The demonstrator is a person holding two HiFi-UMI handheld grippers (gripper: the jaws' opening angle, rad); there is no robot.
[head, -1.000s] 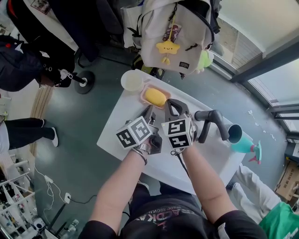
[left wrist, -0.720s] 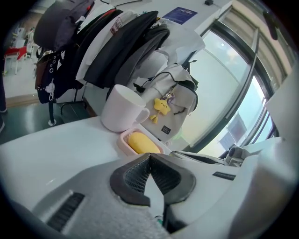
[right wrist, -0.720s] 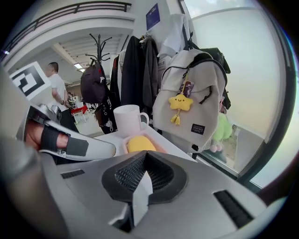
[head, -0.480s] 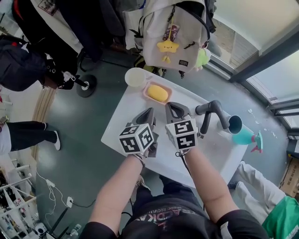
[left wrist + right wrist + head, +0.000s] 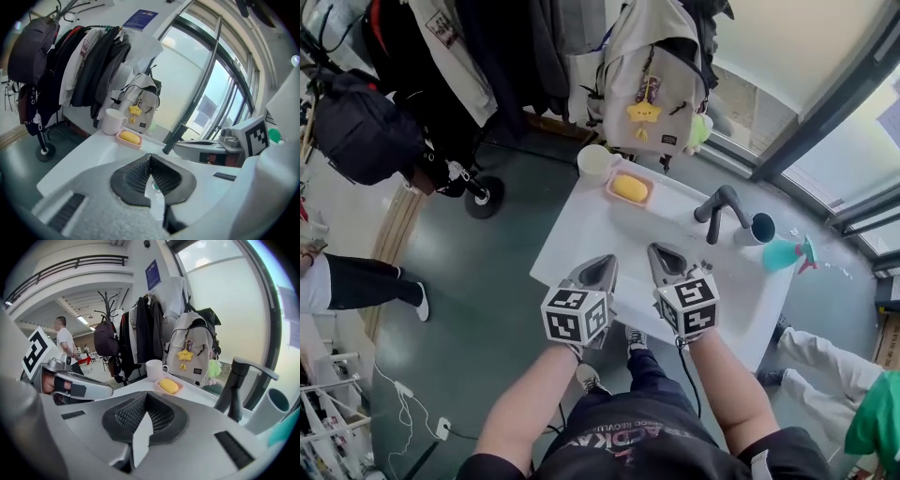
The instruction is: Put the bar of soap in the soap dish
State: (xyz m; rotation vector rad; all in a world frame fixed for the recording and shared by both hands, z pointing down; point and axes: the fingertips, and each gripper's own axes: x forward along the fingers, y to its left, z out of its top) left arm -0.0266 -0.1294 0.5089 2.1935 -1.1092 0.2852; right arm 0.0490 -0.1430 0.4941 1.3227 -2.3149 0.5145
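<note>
The yellow bar of soap point(image 5: 629, 187) lies in the pink soap dish point(image 5: 645, 198) at the far end of the white sink counter point(image 5: 581, 234). Both also show small in the left gripper view, soap point(image 5: 129, 137) in dish point(image 5: 123, 140), and in the right gripper view, soap point(image 5: 169, 386) in dish point(image 5: 159, 388). My left gripper point(image 5: 606, 263) and right gripper point(image 5: 659, 254) hover side by side over the counter's near edge, well short of the dish. Each is shut with nothing between its pads.
A white mug point(image 5: 593, 161) stands just left of the dish. A black faucet point(image 5: 716, 208), a grey cup point(image 5: 757, 227) and a teal spray bottle point(image 5: 788, 253) sit at the right. A backpack point(image 5: 653, 75) and coats hang behind the counter. A person's legs point(image 5: 814, 361) are at lower right.
Both grippers have drawn back from the soap dish toward the near edge and risen. The left gripper has rolled. The soap stays in the dish.
</note>
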